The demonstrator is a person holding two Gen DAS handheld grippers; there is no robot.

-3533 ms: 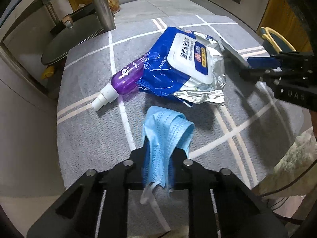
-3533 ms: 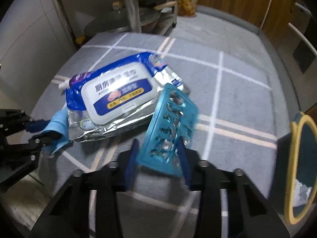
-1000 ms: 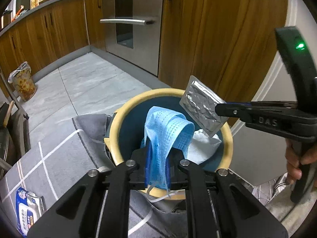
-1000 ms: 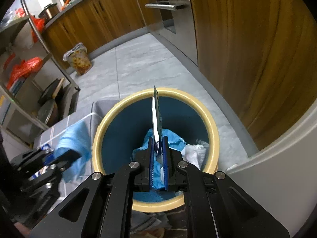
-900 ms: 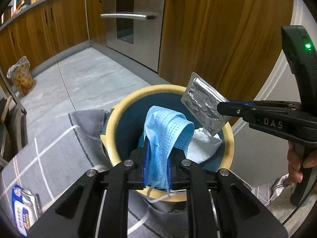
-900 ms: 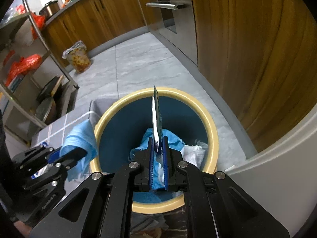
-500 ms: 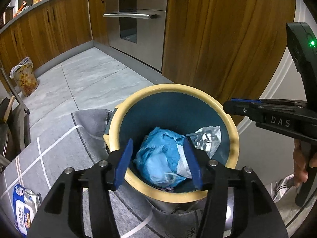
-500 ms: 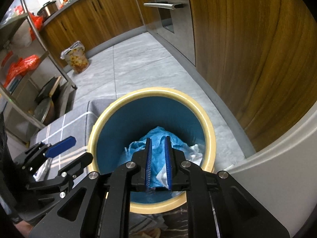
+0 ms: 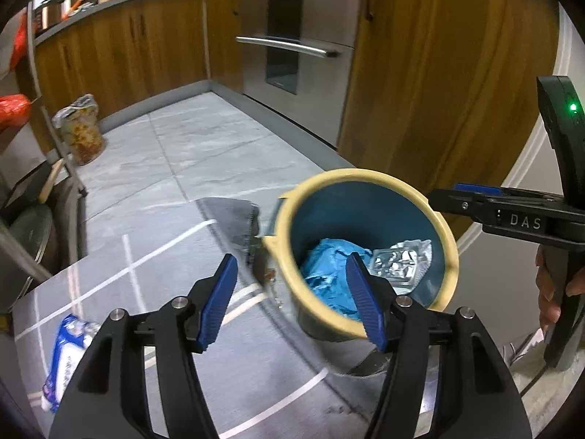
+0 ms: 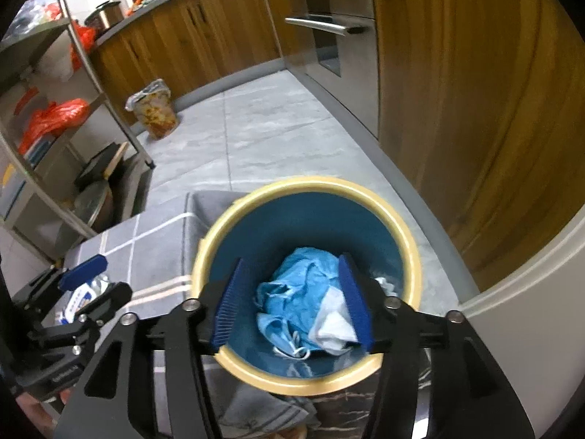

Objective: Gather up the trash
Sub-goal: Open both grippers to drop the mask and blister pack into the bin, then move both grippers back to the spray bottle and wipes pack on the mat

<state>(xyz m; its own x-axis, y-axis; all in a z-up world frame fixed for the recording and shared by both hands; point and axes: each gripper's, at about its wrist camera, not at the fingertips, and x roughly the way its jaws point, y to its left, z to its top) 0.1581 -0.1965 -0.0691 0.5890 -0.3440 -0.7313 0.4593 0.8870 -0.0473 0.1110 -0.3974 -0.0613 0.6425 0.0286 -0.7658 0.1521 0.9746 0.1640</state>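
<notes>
A blue bin with a cream rim (image 9: 451, 252) (image 10: 409, 234) stands on the floor beside the table. Inside it lie a crumpled blue face mask (image 9: 325, 267) (image 10: 299, 292) and a silver blister pack (image 9: 400, 263). My left gripper (image 9: 292, 292) hangs over the bin's left rim, its jaws opening with nothing between them. My right gripper (image 10: 292, 300) hovers above the bin's mouth, jaws also opening and empty. In the left wrist view the right gripper (image 9: 475, 203) shows side-on at the right; in the right wrist view the left gripper (image 10: 91, 281) shows at the lower left. A blue-and-white wipes pack (image 9: 67, 347) (image 10: 82, 292) lies on the grey tablecloth.
The grey tablecloth with white lines (image 9: 146, 256) covers the table left of the bin. A metal shelf rack with pans (image 10: 91, 168) stands at the left. A tied bag (image 10: 153, 109) sits on the tiled floor by wooden cabinets and an oven (image 9: 292, 55).
Both grippers opened; the face mask and the blister pack dropped into the bin. My left gripper has since shifted left, so the bin now sits right of centre in its view.
</notes>
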